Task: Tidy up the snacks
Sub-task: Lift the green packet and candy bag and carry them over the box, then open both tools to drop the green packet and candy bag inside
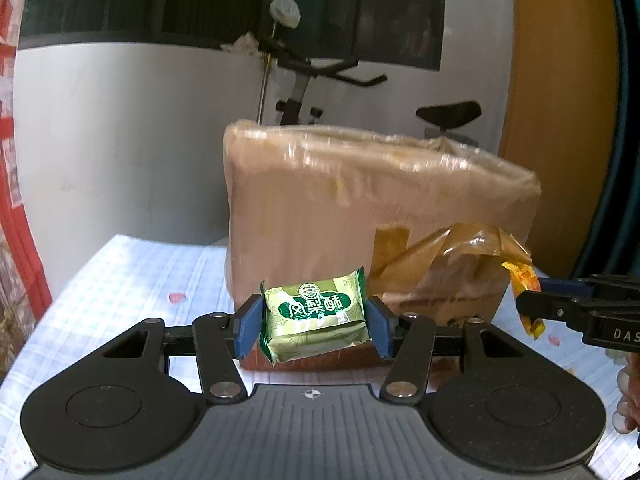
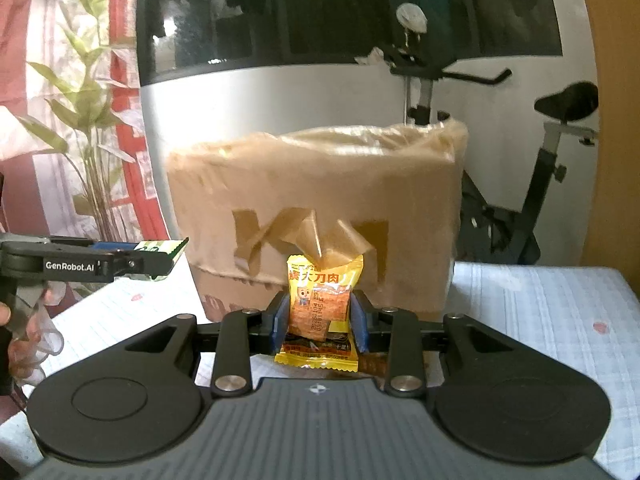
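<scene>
An exercise bike point(image 2: 516, 160) stands against a white wall point(image 1: 120, 140) beneath a wide dark window point(image 2: 320, 12). Left of the bike, a leafy potted plant point(image 2: 80, 120) rises before red-patterned curtains point(image 2: 124, 92). In front of the bike, a pale checked cloth point(image 2: 540, 300) covers the table.
</scene>
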Available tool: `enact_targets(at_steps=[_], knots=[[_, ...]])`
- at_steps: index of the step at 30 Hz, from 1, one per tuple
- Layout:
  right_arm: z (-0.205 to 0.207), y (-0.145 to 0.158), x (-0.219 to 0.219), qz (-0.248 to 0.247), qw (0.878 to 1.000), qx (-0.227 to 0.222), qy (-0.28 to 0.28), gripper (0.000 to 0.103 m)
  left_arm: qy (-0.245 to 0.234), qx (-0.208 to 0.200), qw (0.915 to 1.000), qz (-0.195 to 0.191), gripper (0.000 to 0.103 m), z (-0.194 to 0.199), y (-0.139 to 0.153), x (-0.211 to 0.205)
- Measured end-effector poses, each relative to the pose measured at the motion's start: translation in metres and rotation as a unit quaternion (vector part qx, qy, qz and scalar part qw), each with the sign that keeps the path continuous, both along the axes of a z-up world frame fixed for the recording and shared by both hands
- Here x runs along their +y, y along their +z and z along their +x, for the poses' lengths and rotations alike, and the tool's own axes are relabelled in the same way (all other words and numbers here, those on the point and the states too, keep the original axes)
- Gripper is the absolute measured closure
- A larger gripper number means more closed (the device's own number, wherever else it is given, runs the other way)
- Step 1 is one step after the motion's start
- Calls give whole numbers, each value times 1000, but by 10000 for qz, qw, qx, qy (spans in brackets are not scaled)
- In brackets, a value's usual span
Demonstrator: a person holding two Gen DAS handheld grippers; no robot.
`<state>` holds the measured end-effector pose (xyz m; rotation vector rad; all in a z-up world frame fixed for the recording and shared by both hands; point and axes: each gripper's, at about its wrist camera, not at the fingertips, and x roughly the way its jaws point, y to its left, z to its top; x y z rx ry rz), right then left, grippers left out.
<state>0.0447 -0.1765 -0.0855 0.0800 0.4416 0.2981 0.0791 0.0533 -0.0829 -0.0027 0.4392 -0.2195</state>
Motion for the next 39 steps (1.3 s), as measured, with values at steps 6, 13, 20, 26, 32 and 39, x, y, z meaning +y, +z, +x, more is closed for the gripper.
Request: enact_targets(at_steps=[6,13,20,26,32,39], knots=[[-4,21,0,77,9995,-300,77,68,-43,-265,9996,-85,45,-7,18,-3],[0,56,-2,168,9970,-717,234,68,-141,-621,9979,-119,45,-7,43,-10],[55,91,-7,-65,9949,-992,184,68,-283,-996,9945,-171,45,35,88,-21],[114,93,-14,-161,9970,-729,-210,68,-295,-945,9951,-65,45,86,104,-37],[142,79,-19,-265,9981,-272,-478,68,-97,-564,9984,46,45,120,93,-47],[139,63,-22,-276,9979,-13,-583,53,89,-436,9990,79,22,129,78,-33]])
